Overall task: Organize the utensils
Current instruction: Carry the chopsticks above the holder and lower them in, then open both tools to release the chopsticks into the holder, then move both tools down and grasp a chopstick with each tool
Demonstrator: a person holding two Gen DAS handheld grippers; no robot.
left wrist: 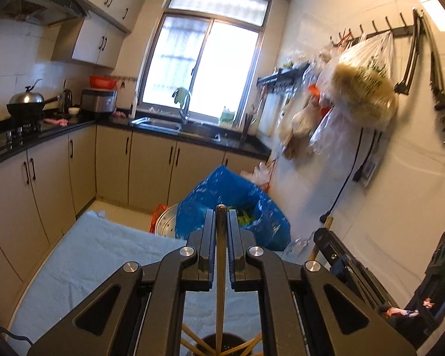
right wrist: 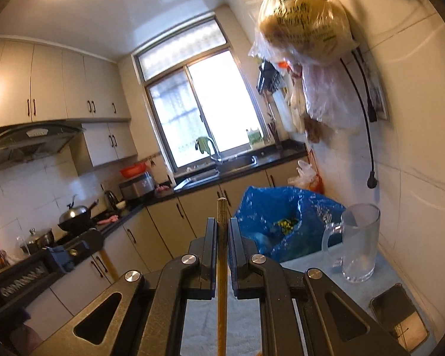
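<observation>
My left gripper (left wrist: 221,216) is shut on a wooden chopstick (left wrist: 221,281) that stands upright between its fingers, dark end up. Its lower end reaches down to a dark round holder (left wrist: 222,344) at the bottom edge, where several other chopsticks (left wrist: 192,338) lean outward. My right gripper (right wrist: 222,225) is shut on another wooden chopstick (right wrist: 221,296), also upright, its tip just above the fingertips. The right gripper shows at the right edge of the left wrist view (left wrist: 335,252). The left gripper shows at the left of the right wrist view (right wrist: 74,249).
A light blue towel (left wrist: 98,255) covers the table. A clear glass pitcher (right wrist: 359,243) and a small metal tray (right wrist: 400,317) stand on it at the right. A blue bag (left wrist: 231,201) sits beyond the table's far edge. Plastic bags (left wrist: 362,89) hang on the right wall.
</observation>
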